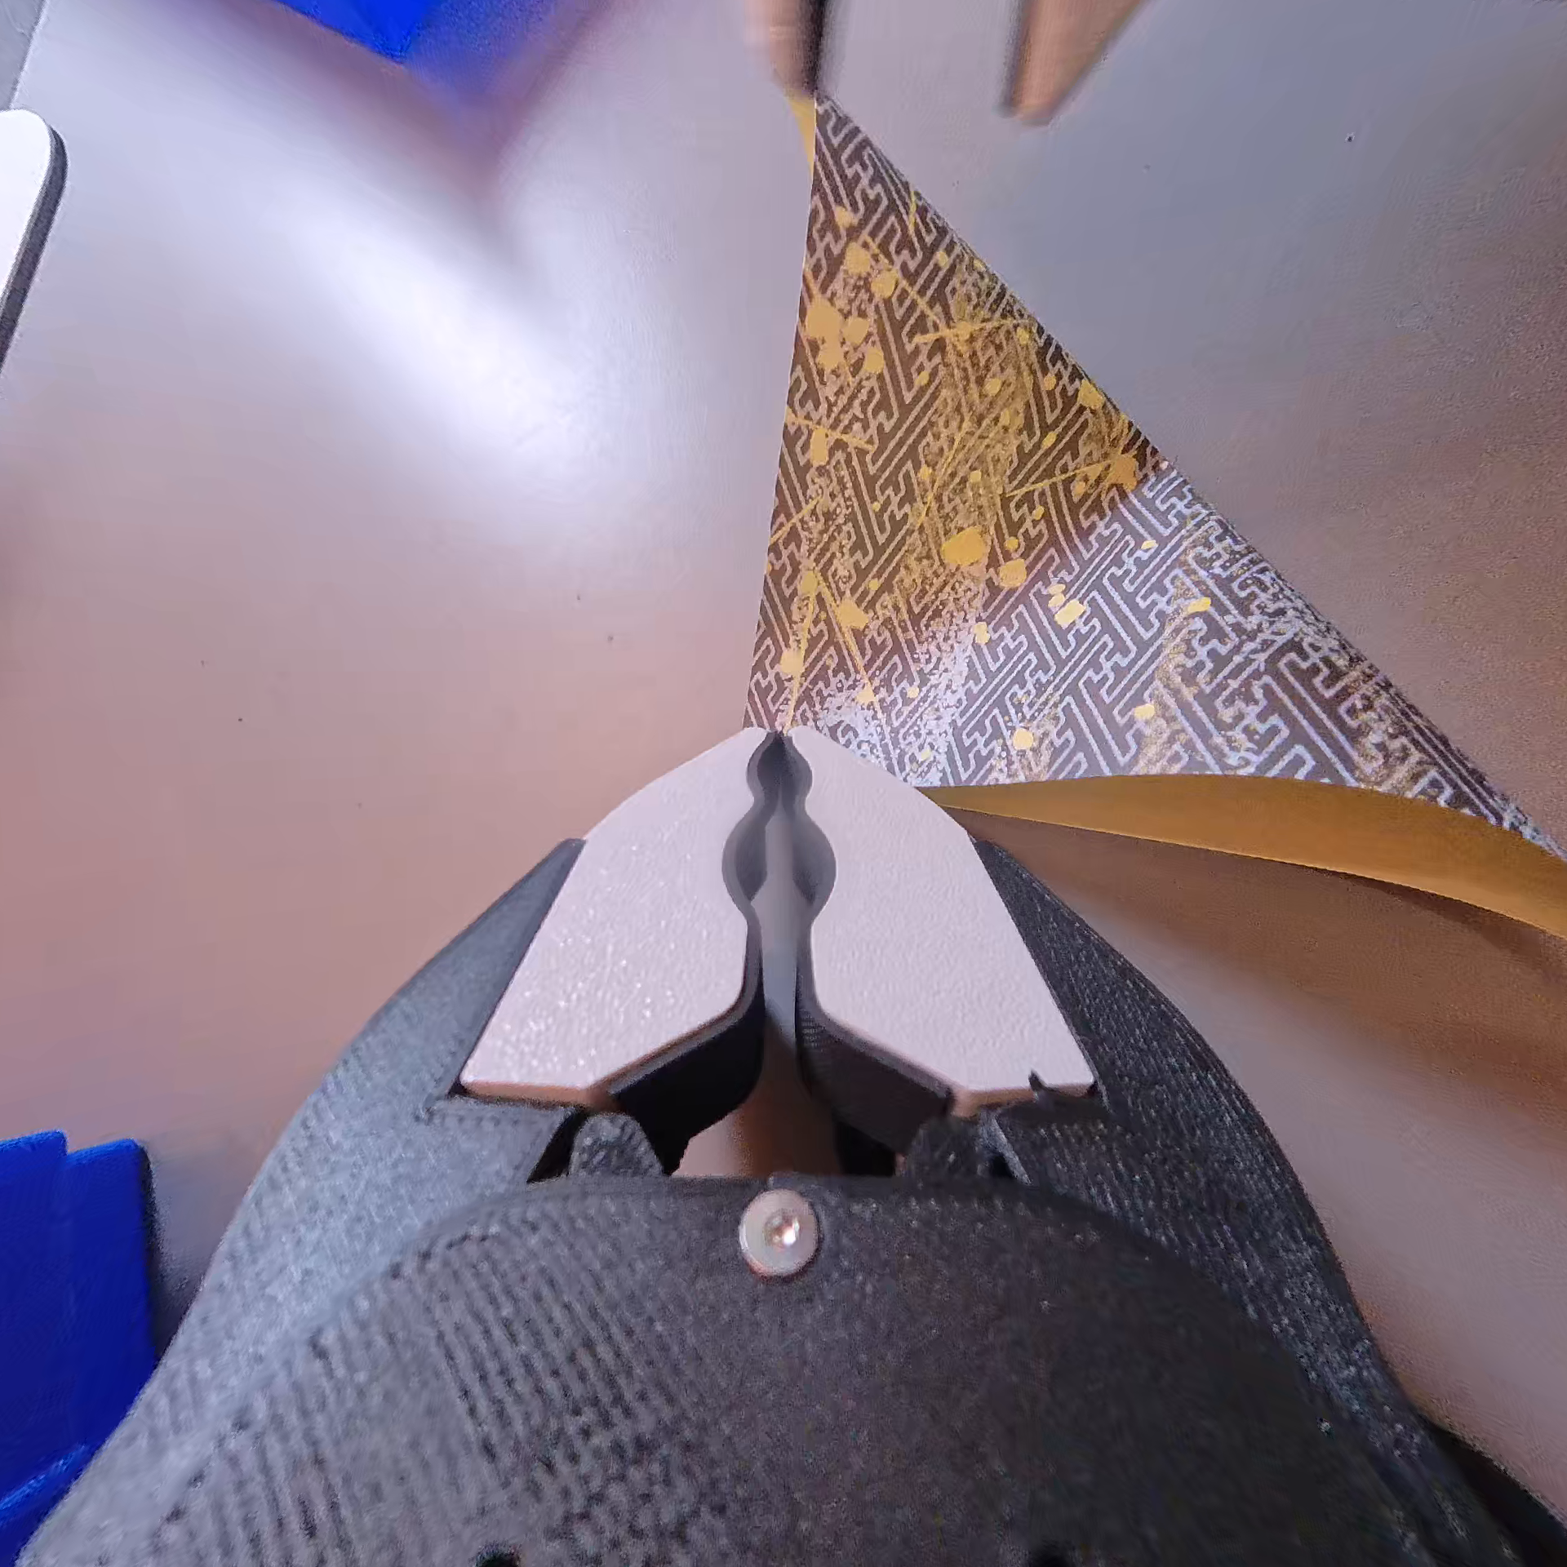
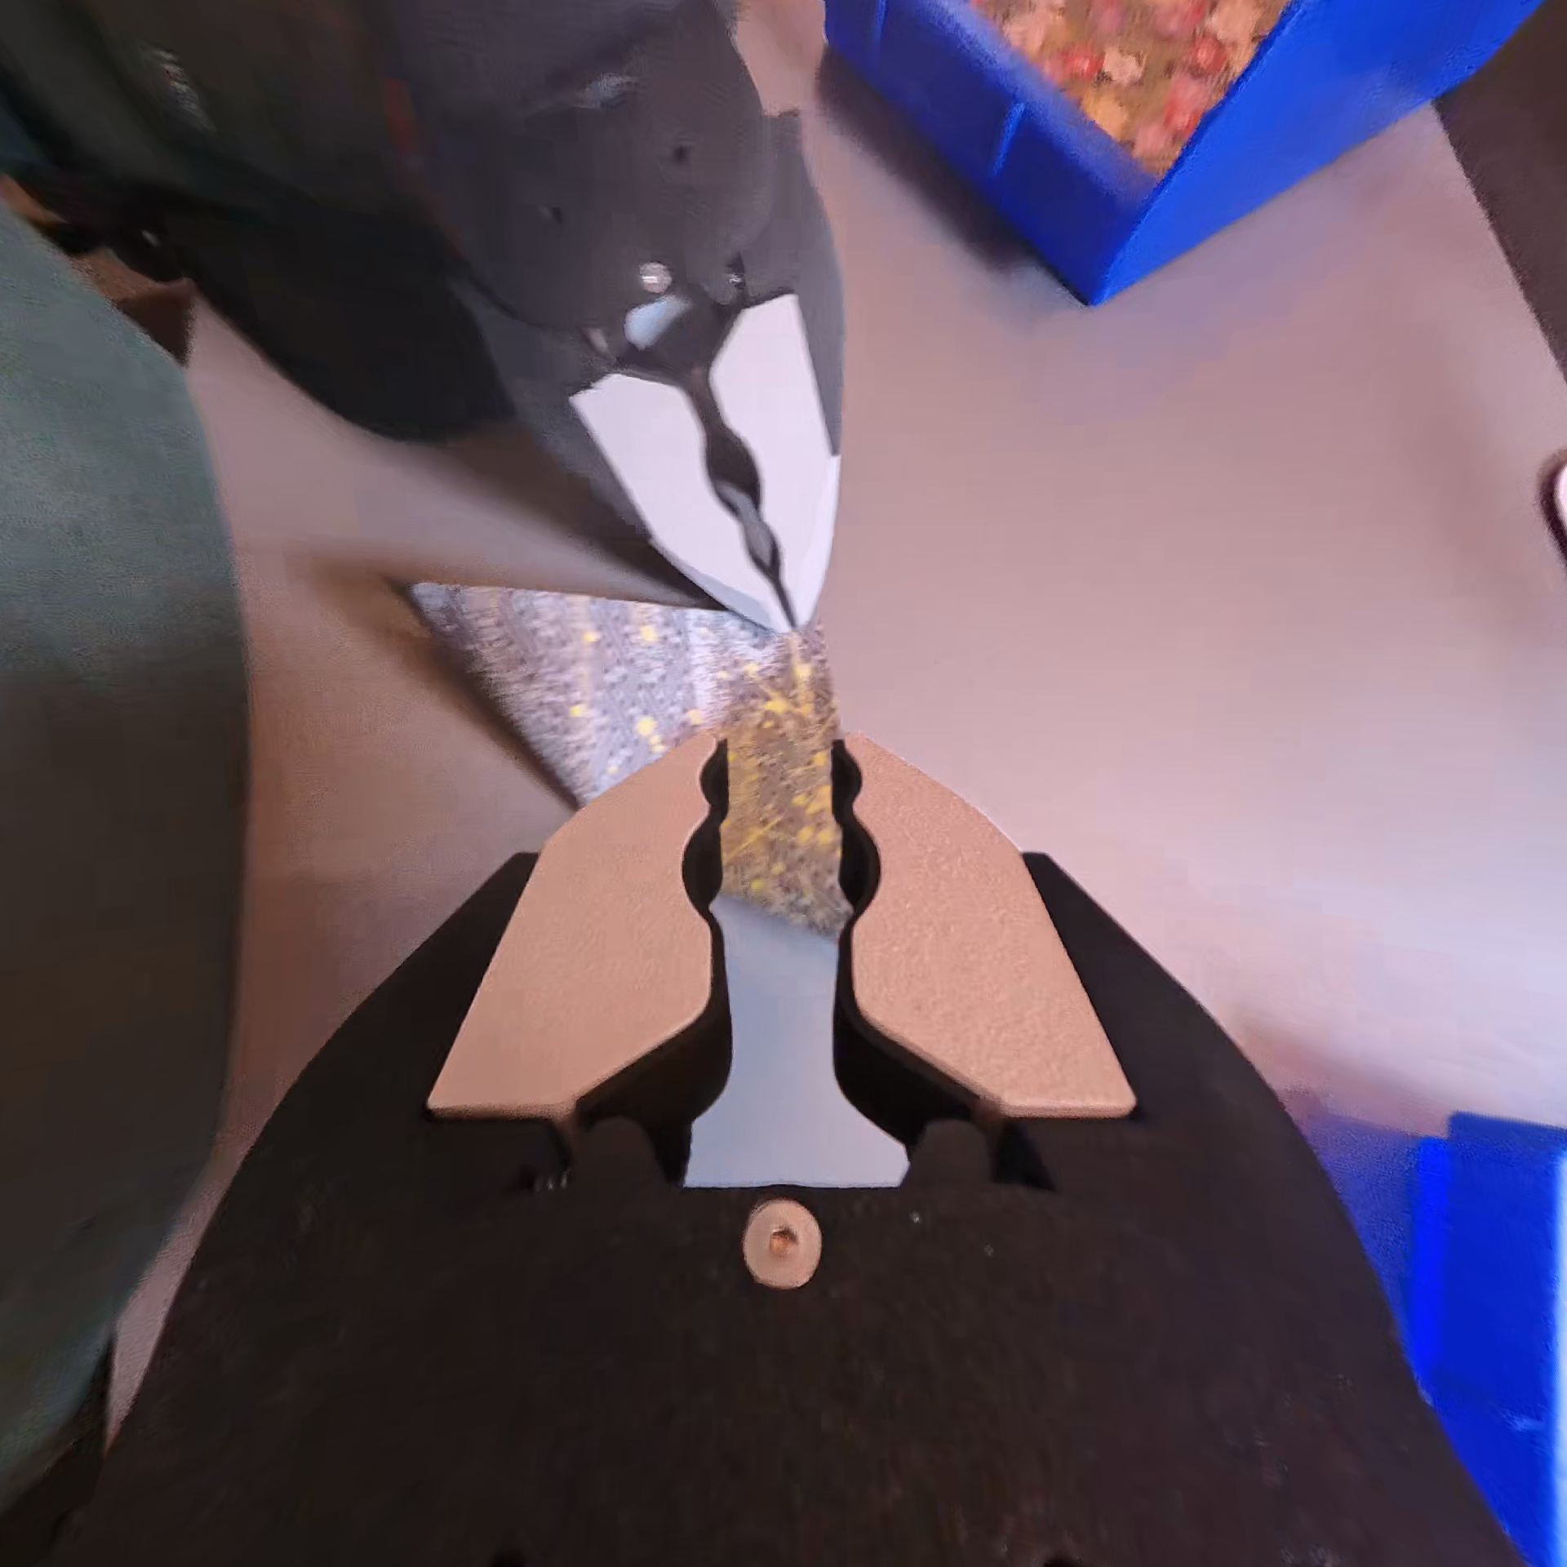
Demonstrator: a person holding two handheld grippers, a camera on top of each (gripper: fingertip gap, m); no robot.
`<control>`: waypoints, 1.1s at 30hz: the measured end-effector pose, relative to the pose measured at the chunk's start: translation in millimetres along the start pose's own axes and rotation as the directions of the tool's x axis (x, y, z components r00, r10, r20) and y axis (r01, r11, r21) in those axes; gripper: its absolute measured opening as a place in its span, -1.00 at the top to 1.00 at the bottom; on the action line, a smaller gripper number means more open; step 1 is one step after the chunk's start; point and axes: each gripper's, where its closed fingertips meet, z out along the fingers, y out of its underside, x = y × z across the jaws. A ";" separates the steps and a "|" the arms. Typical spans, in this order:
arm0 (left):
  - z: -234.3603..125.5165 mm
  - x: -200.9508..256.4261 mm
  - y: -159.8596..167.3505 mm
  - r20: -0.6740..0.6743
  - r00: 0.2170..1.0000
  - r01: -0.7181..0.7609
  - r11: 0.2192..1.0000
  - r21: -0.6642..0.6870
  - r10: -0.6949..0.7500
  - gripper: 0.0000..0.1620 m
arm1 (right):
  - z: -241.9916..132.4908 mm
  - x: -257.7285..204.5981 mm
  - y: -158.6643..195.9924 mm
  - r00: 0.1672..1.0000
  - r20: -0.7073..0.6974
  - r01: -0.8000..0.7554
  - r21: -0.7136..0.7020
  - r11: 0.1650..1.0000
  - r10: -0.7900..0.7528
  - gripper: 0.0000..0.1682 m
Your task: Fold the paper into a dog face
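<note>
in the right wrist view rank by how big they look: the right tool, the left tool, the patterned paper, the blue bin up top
1. right tool, nearest the camera, so inflated
2. left tool
3. blue bin, cut off by the frame
4. patterned paper, partly hidden

Bin and paper look close; their order is unsure.

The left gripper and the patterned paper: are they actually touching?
Touching. In the right wrist view the left gripper pinches the patterned paper at its corner, lifting it off the table.

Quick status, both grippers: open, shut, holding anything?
Left gripper: shut, pinching a corner of the patterned paper.
Right gripper: open, fingers straddling the paper's far tip, not clamped.
</note>
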 end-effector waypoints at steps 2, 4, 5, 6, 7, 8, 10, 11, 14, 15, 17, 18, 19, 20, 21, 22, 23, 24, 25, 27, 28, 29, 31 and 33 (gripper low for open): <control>-0.2 0.1 0.1 0.001 1.000 0.001 1.000 -0.005 -0.001 1.00 | 7.9 -26.1 13.7 0.999 0.037 -0.024 0.013 1.000 0.024 0.82; -0.3 0.1 0.1 0.006 1.000 -0.004 1.000 -0.007 0.004 1.00 | 24.8 -39.2 34.4 1.000 0.019 -0.017 -0.039 0.999 0.018 0.88; -0.3 0.1 0.2 0.010 1.000 -0.008 1.000 -0.008 0.008 1.00 | 31.1 -40.7 41.8 1.000 0.004 -0.015 -0.056 0.998 0.015 0.92; -0.4 0.1 0.2 0.014 1.000 -0.014 1.000 -0.008 0.014 1.00 | 36.0 -40.6 48.0 1.000 -0.003 -0.029 -0.079 0.996 0.029 0.94; -0.5 0.2 0.3 0.017 1.000 -0.020 1.000 -0.008 0.020 1.00 | 39.1 -39.0 53.9 0.999 -0.012 -0.038 -0.108 0.993 0.037 0.93; -0.6 0.2 0.4 0.020 0.999 -0.026 1.000 -0.007 0.026 1.00 | 40.1 -36.1 57.0 0.999 -0.027 -0.037 -0.126 0.991 0.034 0.93; -0.8 0.3 0.5 0.024 0.999 -0.036 0.999 -0.006 0.036 1.00 | 39.7 -33.8 57.6 0.999 -0.028 -0.042 -0.130 0.991 0.039 0.97; -0.7 0.4 0.6 0.027 0.999 -0.043 0.999 -0.007 0.043 1.00 | 39.7 -33.6 57.8 0.999 -0.022 -0.051 -0.130 0.990 0.049 0.97; -0.9 0.4 0.8 0.035 0.998 -0.055 0.998 -0.009 0.055 1.00 | 36.4 -23.4 61.5 0.996 -0.051 -0.080 -0.141 0.987 0.073 0.96; -0.9 0.5 0.8 0.036 0.998 -0.055 0.998 -0.010 0.055 1.00 | 34.6 -18.7 63.5 0.995 -0.059 -0.090 -0.142 0.986 0.082 0.96; -1.0 0.5 1.0 0.037 0.998 -0.060 0.998 -0.011 0.060 1.00 | 33.1 -13.8 65.6 0.991 -0.046 -0.133 -0.126 0.983 0.128 0.96; -0.9 0.5 1.0 0.036 0.998 -0.060 0.998 -0.012 0.060 1.00 | 32.9 -12.2 66.0 0.987 -0.036 -0.157 -0.121 0.980 0.154 0.96; -1.0 0.5 1.1 0.034 0.998 -0.059 0.998 -0.012 0.059 1.00 | 32.1 -10.3 66.6 0.984 -0.031 -0.175 -0.121 0.977 0.173 0.96; -1.0 0.6 1.1 0.032 0.998 -0.057 0.998 -0.013 0.058 1.00 | 31.4 -8.4 67.3 0.982 -0.027 -0.190 -0.122 0.974 0.188 0.96; -0.9 0.5 1.1 0.031 0.998 -0.055 0.998 -0.013 0.055 1.00 | 30.8 -7.4 68.0 0.977 -0.016 -0.211 -0.124 0.970 0.211 0.97; -1.0 0.6 1.1 0.029 0.998 -0.053 0.999 -0.011 0.053 1.00 | 30.2 -6.1 69.0 0.972 -0.007 -0.232 -0.132 0.964 0.233 0.97; -1.0 0.5 1.1 0.028 0.998 -0.050 0.999 -0.010 0.051 1.00 | 29.5 -4.5 70.5 0.970 -0.004 -0.241 -0.145 0.960 0.243 1.00; -1.0 0.5 1.0 0.028 0.998 -0.049 0.999 -0.009 0.049 1.00 | 28.8 -3.7 71.3 0.970 0.001 -0.239 -0.157 0.958 0.243 1.00; -1.0 0.6 0.9 0.029 0.998 -0.049 0.999 -0.010 0.049 1.00 | 28.7 -3.0 70.9 0.971 0.010 -0.233 -0.160 0.959 0.238 1.00; -1.0 0.6 0.8 0.035 0.998 -0.052 0.999 -0.013 0.052 1.00 | 29.1 -0.3 69.8 0.971 0.020 -0.231 -0.158 0.960 0.237 0.99; -1.0 0.6 0.9 0.036 0.998 -0.054 0.998 -0.014 0.055 1.00 | 28.9 1.2 69.5 0.972 0.026 -0.226 -0.158 0.961 0.232 0.99; -1.0 0.6 0.9 0.037 0.998 -0.054 0.998 -0.014 0.054 1.00 | 28.1 1.4 67.8 0.971 0.041 -0.226 -0.152 0.962 0.235 1.00; -1.0 0.4 0.8 0.034 0.998 -0.051 0.999 -0.012 0.051 1.00 | 24.3 -0.7 59.0 0.958 0.100 -0.255 -0.126 0.959 0.268 1.00; -0.9 0.5 0.7 0.033 0.998 -0.050 0.999 -0.011 0.051 1.00 | 21.0 5.9 55.3 0.960 0.095 -0.249 -0.127 0.960 0.262 1.00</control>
